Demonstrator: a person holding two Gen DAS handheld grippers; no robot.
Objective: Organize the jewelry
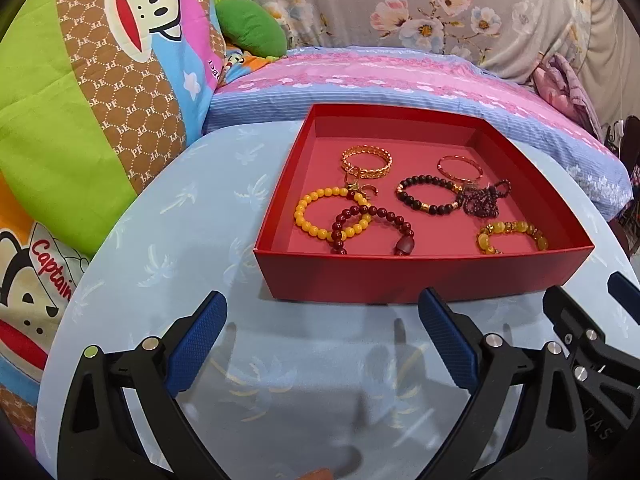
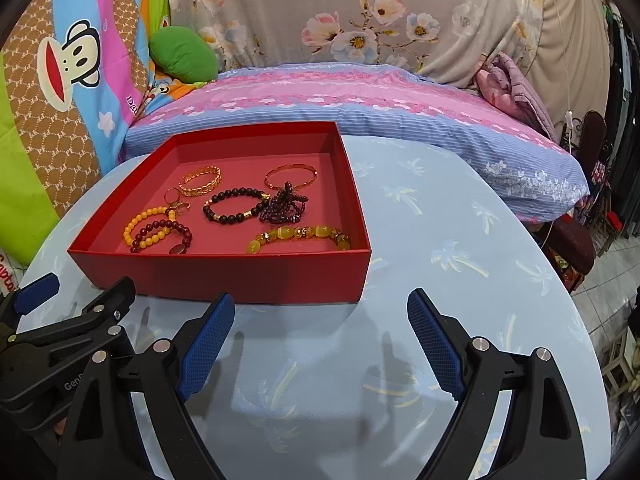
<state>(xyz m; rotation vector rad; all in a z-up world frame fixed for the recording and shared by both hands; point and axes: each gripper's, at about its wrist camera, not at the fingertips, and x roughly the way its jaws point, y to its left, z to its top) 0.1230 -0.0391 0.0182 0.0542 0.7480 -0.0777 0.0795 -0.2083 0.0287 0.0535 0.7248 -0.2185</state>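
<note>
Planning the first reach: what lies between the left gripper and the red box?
Only bare tabletop, shown in the left wrist view. The left gripper is open, short of the red box.

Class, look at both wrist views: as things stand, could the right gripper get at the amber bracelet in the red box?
Probably yes. The right gripper is open and empty, above bare table in front of the box. The amber bracelet lies just behind the near wall, apart from the other pieces; the box is open-topped, so only that low wall must be cleared.

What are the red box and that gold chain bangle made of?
Red box: looks like matte cardboard, with thin, flat walls and no shine. Gold bangle: seemingly polished metal, glinting on its chain-like links; whether it is real gold cannot be told.
</note>
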